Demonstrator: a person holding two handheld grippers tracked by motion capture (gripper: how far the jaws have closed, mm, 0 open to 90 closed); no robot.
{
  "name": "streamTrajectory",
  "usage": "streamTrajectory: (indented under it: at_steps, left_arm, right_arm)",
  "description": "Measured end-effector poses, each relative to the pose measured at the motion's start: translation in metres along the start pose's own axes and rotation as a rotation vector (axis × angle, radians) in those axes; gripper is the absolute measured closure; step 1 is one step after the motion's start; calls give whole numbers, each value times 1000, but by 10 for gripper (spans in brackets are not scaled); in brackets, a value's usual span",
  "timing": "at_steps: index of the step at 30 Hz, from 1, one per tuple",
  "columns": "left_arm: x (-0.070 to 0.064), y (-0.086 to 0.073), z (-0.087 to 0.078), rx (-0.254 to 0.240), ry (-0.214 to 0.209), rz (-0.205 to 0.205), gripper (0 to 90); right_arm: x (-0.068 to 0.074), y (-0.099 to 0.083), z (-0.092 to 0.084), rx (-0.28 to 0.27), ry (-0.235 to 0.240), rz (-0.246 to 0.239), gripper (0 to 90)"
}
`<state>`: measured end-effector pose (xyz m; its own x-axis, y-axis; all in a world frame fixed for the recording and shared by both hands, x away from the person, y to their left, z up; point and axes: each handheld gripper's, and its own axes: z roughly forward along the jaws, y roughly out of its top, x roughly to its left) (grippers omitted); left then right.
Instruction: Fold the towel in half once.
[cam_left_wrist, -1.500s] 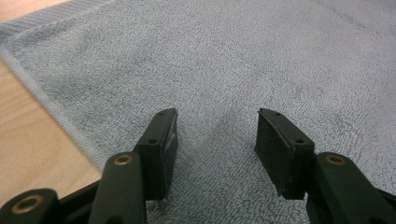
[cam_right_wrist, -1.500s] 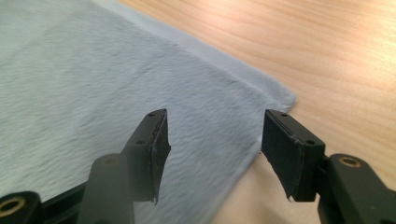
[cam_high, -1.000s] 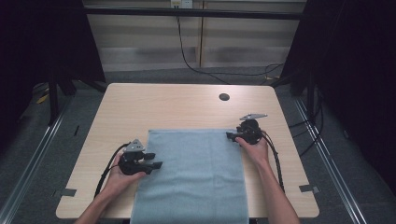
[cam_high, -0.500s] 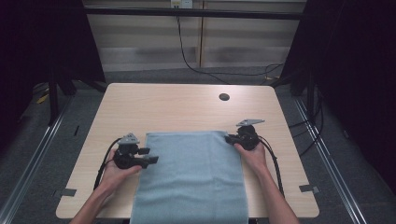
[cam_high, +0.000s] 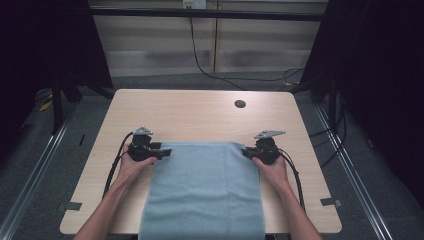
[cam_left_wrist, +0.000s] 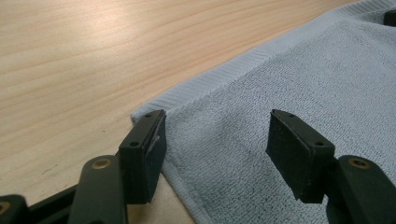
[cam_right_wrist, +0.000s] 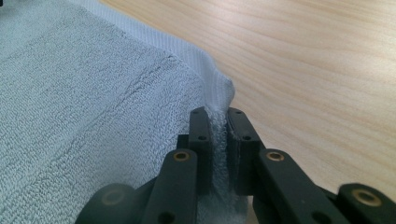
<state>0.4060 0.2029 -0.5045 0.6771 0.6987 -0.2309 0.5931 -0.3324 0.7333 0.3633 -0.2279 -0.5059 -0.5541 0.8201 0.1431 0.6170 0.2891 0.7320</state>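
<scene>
- The light blue towel (cam_high: 205, 190) lies flat on the wooden table (cam_high: 200, 112), its near end hanging over the table's front edge.
- Right gripper (cam_right_wrist: 218, 119) is clamped on the towel's far right corner, cloth bunched between its 2 jaws.
- Left gripper (cam_left_wrist: 219, 140) has just been opening — its jaws straddle the far left corner without pressing it.
- Risk: if the right hand lifts or pulls now, only 1 corner follows, so the towel would skew or fold crooked.
- Risk: the left jaws may close on the hem alone and slip.
- Since 1 second ago, the left gripper moved up from the towel's side to its far corner, and the far edge sits nearer the person.
</scene>
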Motion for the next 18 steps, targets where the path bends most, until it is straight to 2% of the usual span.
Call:
streamTrajectory:
  at_steps: [2,4,5,7,8,9,10,12,13,15,17,18]
  left_arm:
    - [1,-1,1,-2,18,7,360]
    - [2,-1,1,-2,18,11,360]
    - [4,-2,2,-6,18,-6,360]
    - [5,-3,1,-10,25,-6,356]
    - [4,-3,1,-8,30,4,356]
    - [-2,-3,3,3,52,52,357]
    - [-2,-3,3,3,52,52,357]
    - [-6,-3,5,8,73,90,358]
    - [-7,-3,6,13,82,123,366]
    - [-11,-4,7,8,81,150,396]
    - [-13,-4,8,10,75,167,475]
    - [-14,-4,8,3,64,157,508]
  right_arm:
    - [-1,0,-2,-5,2,6,812]
    - [-1,0,-3,-10,2,10,810]
    - [-2,-1,-3,-14,4,22,806]
    - [-3,-3,-3,-17,8,38,806]
    - [-2,-3,-3,-13,5,33,805]
    - [-1,-3,-2,-7,3,29,801]
    - [-1,-3,-1,-9,3,31,799]
    - [-1,-3,-1,-10,3,32,798]
    - [-2,-3,0,-10,5,35,797]
    - [-1,-3,0,-8,3,36,794]
    - [-1,-3,-1,-9,3,29,793]
    - [0,-3,-1,-9,4,26,793]
